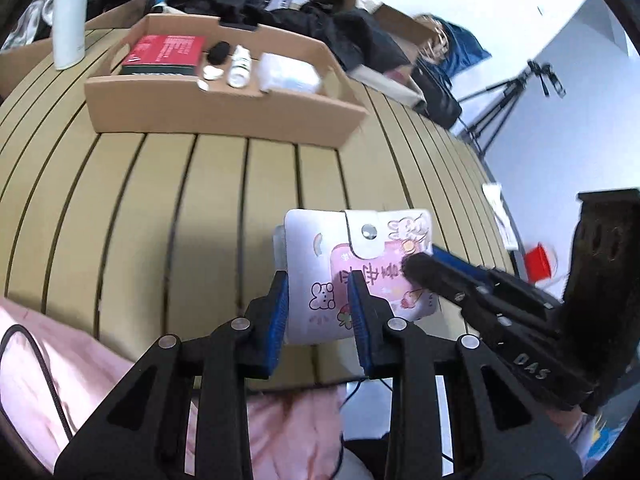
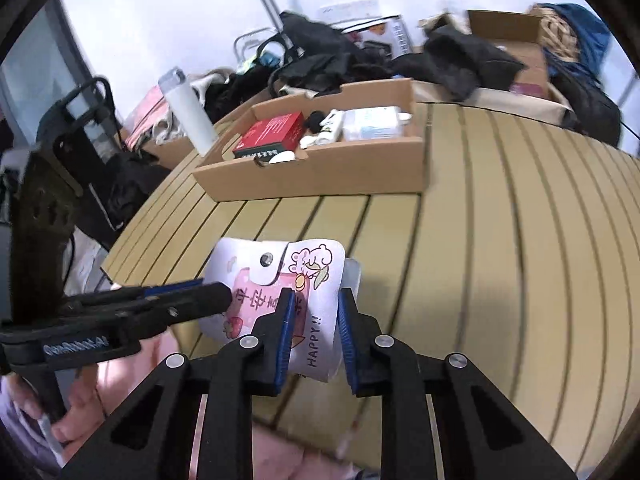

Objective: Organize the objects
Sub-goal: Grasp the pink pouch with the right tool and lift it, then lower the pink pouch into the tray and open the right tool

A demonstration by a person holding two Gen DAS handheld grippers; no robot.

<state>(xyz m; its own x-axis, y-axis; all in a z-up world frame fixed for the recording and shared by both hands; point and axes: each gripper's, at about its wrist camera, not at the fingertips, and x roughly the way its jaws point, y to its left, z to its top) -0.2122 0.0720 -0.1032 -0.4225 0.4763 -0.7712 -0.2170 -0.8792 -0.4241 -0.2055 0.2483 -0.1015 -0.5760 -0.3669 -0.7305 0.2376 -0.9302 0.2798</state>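
A white and pink cartoon pouch (image 1: 340, 268) with a snap flap is held above the slatted table's near edge; it also shows in the right wrist view (image 2: 280, 292). My left gripper (image 1: 318, 284) is shut on its left side. My right gripper (image 2: 312, 300) is shut on its right side and shows in the left wrist view (image 1: 440, 264) from the right. An open cardboard box (image 1: 224, 112) at the far side holds a red box (image 1: 164, 54), a white bottle (image 1: 240, 66), a black item and a white pack; the box also shows in the right wrist view (image 2: 320, 172).
A white tumbler (image 1: 70, 16) stands left of the box. Black bags and clothes (image 1: 320, 20) pile behind the table. A tripod (image 1: 508, 100) stands at the right. Pink fabric (image 1: 60, 360) lies below the table's (image 1: 160, 208) near edge.
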